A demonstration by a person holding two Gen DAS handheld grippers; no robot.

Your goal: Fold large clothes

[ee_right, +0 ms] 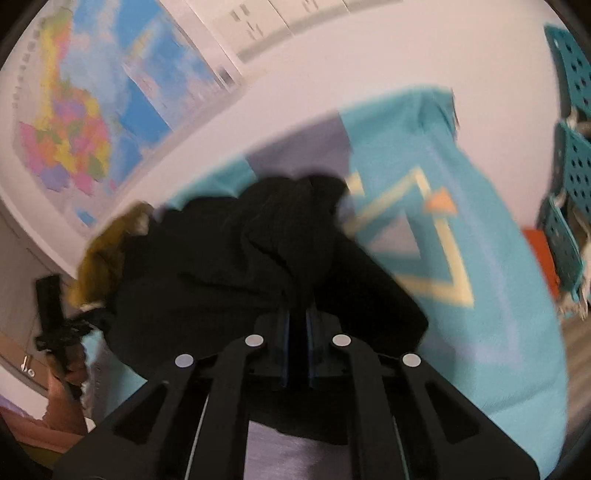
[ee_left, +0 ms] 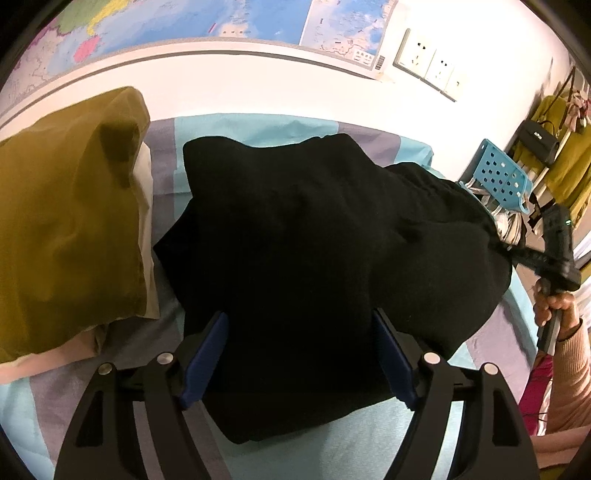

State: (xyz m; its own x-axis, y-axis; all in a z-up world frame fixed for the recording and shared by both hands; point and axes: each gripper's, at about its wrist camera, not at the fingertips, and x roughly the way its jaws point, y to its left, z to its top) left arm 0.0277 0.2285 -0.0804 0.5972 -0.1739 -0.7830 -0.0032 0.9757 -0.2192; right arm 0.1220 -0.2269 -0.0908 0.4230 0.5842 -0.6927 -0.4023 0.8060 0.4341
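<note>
A: Starting at the left, what does the left wrist view give you?

B: An olive pillow (ee_left: pixel 70 206) on the bed (ee_left: pixel 258 127), then the black garment (ee_left: pixel 332 240) heaped in the middle of the teal and lilac bedsheet. The left hand-held gripper (ee_left: pixel 299 354) hangs over the near edge of that garment with its blue pads spread wide, cloth between them but not squeezed.

A: And the far right of that view?

B: A hand (ee_left: pixel 554 301) holding the right hand-held gripper at the garment's right end, a blue perforated rack (ee_left: pixel 498 177) behind it, wall sockets (ee_left: pixel 428 61) and a map (ee_left: pixel 207 18) above.

A: What does the right wrist view add?

B: It is blurred, yet it shows the right hand-held gripper (ee_right: pixel 298 328) with its pads drawn together, pinching a fold of the black garment. It also shows a cream triangle pattern (ee_right: pixel 436 236) on the sheet that the left view hides, the map at upper left, and the other hand (ee_right: pixel 70 363) at lower left.
</note>
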